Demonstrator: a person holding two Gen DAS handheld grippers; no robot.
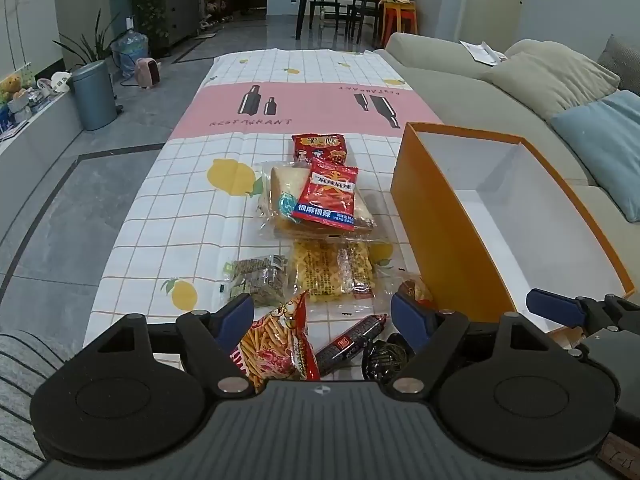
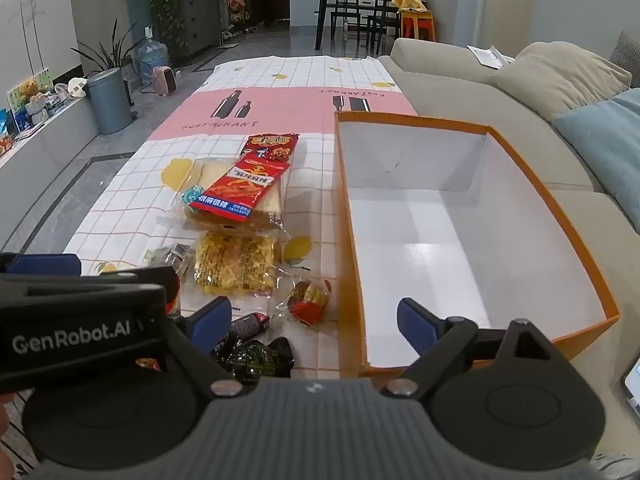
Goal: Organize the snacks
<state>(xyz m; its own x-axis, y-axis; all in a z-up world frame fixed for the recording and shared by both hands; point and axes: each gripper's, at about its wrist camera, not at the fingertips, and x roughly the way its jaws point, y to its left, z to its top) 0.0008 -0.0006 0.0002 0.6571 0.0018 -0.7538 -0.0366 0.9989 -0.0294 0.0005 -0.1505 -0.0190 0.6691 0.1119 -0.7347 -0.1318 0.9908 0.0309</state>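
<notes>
A pile of snacks is spread on the counter [image 1: 192, 208], which is covered by a checked cloth with lemons and a pink band. An orange box [image 1: 436, 236] with a white inside stands open and empty just to the right of the pile, beside a sofa [image 1: 500, 80]. Farthest away lies a red packet [image 1: 318, 146], and nearer, a red chilli-stick packet [image 1: 330, 196] is laid on top of a clear bag of bread [image 1: 280, 200]. Nearer still are found a yellow noodle pack [image 1: 332, 276], a greenish wrapped bar [image 1: 260, 280], a bag of fries-like sticks [image 1: 276, 344], a dark sausage [image 1: 352, 340] and a black-wrapped sweet [image 1: 384, 356]. The left hand-held gripper [image 1: 324, 316] is held over the near end of the pile with its fingers wide apart and nothing clamped (the sticks bag lies below, between them). The right hand-held gripper [image 2: 314, 320] is likewise spread wide and empty, poised over the box's near left corner.
</notes>
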